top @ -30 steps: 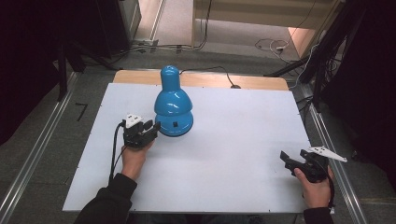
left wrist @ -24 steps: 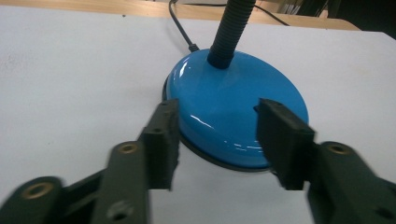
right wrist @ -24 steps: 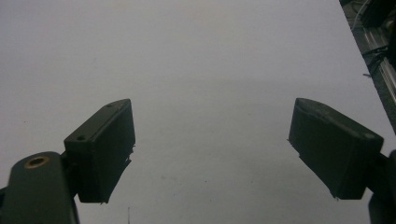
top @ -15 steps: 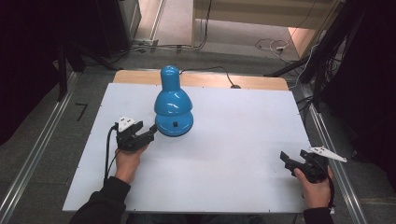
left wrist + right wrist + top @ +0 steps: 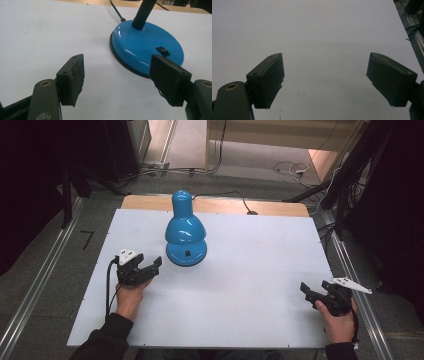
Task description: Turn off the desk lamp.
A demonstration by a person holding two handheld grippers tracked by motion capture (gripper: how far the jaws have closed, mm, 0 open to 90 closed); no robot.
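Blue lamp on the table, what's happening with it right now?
Nobody holds the blue lamp; it stands on the white table, head bent over its base. The left gripper sits open just beside the base, not touching it. The right gripper rests open near the table's right edge, far from the lamp.

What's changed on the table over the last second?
The left gripper has pulled back from the blue lamp, away from its base toward the person and the table's left edge; its jaws stand open, nothing between them. The lamp and the right gripper, open near the right edge, stayed put.
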